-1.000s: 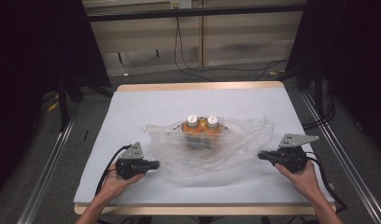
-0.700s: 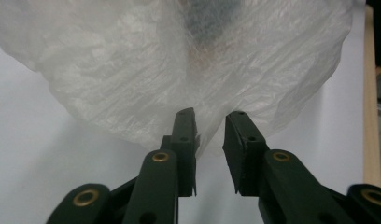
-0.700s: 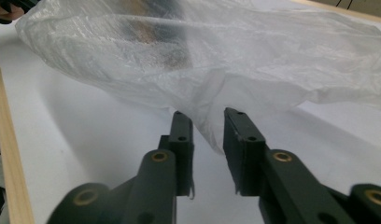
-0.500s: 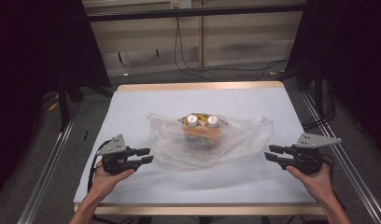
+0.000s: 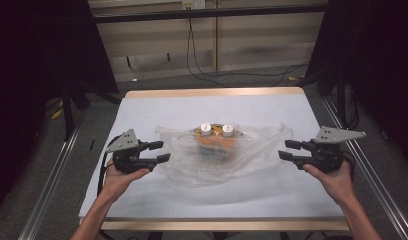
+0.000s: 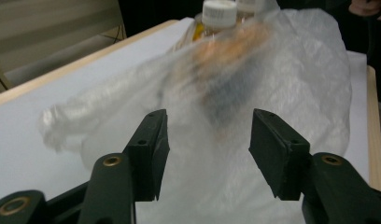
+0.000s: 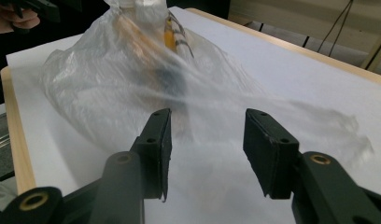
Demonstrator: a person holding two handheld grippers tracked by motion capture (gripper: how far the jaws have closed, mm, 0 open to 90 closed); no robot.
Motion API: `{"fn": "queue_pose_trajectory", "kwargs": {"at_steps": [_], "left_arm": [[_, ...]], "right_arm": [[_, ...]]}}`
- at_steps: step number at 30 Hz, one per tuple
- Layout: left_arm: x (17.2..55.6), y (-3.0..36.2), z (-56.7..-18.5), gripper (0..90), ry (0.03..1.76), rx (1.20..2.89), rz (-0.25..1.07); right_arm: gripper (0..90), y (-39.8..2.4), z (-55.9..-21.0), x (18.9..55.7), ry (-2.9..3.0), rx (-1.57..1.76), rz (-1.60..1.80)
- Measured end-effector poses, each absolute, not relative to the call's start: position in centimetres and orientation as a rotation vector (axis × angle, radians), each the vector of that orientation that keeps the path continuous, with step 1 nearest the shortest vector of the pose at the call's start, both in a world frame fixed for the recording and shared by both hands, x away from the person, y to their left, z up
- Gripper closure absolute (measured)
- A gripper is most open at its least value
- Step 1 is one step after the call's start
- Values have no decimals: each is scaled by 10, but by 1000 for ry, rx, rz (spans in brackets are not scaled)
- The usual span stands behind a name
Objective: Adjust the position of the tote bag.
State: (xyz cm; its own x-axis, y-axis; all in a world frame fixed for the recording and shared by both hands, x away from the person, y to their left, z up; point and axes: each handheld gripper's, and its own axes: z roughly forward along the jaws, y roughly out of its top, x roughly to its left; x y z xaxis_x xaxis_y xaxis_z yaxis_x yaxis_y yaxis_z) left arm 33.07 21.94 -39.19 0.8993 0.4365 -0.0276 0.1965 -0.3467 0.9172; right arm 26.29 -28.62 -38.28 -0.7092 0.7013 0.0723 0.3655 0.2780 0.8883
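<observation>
At both sides of the table, left gripper (image 5: 161,152) and right gripper (image 5: 285,150) with jaws just opened, nothing between them, clear plastic bag (image 5: 252,150) lying between both grippers, two white-capped bottles (image 5: 215,135) inside, white table (image 5: 192,195) beneath

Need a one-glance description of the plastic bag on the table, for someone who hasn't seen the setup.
On the white-topped table, look at the middle, between the two handheld grippers. The plastic bag lies there, crumpled and clear, spread flat around two white-capped bottles standing inside. It is the only see-through, wrinkled thing on the surface.
</observation>
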Motion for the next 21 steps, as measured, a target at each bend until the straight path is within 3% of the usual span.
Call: {"fn": "queue_pose_trajectory", "kwargs": {"at_steps": [8, 19, 20, 21], "left_arm": [[359, 197, -383, 527, 457, 1906, 273], [370, 156, -385, 459, 336, 2012, 260], [370, 153, -388, 476, 332, 2050, 278], [370, 152, -390, 575, 334, 2077, 284]], "right_arm": [[501, -259, -382, 295, 2281, 913, 1415], [426, -234, -387, 319, 2421, 853, 1368], [426, -233, -388, 320, 2433, 848, 1360], [428, -231, -390, 320, 2452, 840, 1347]]}}
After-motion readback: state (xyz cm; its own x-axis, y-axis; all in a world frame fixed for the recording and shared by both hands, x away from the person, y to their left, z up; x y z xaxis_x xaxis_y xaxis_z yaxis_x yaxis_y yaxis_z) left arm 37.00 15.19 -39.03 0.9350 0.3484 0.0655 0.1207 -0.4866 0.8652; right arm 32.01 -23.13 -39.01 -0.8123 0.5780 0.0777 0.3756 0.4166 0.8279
